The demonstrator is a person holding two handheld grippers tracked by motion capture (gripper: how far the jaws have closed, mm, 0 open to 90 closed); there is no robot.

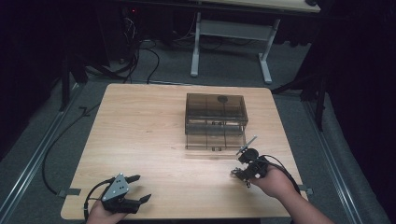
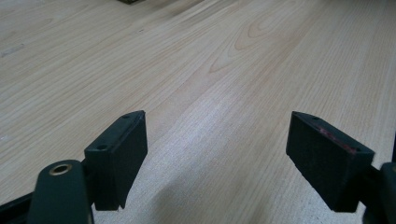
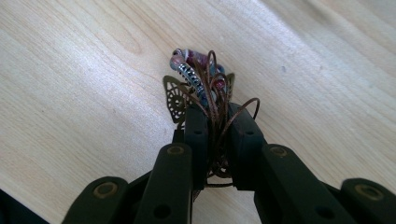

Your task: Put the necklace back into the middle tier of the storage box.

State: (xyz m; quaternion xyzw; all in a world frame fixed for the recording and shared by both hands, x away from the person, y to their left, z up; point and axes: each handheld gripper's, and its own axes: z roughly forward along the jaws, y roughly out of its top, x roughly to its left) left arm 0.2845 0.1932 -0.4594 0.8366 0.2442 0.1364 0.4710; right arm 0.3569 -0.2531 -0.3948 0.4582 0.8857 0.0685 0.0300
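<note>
A smoky see-through plastic drawer box (image 1: 215, 120) stands on the wooden table (image 1: 140, 126), right of centre, with its bottom drawer pulled out toward me. My right gripper (image 1: 239, 174) is near the table's front right, just in front of that drawer, and it is shut on a beaded necklace (image 3: 201, 81) made of brown cord, pink and silver beads and a brass filigree piece. The cord bunches between the jaws, just above the tabletop. My left gripper (image 1: 142, 188) rests at the front left edge, open, with nothing between its black pads (image 2: 119, 154).
Beyond the far edge of the table stand a white-legged desk (image 1: 231, 42) and loose cables (image 1: 140, 56) on the grey floor. A metal rail (image 1: 37, 154) runs along the floor to the left.
</note>
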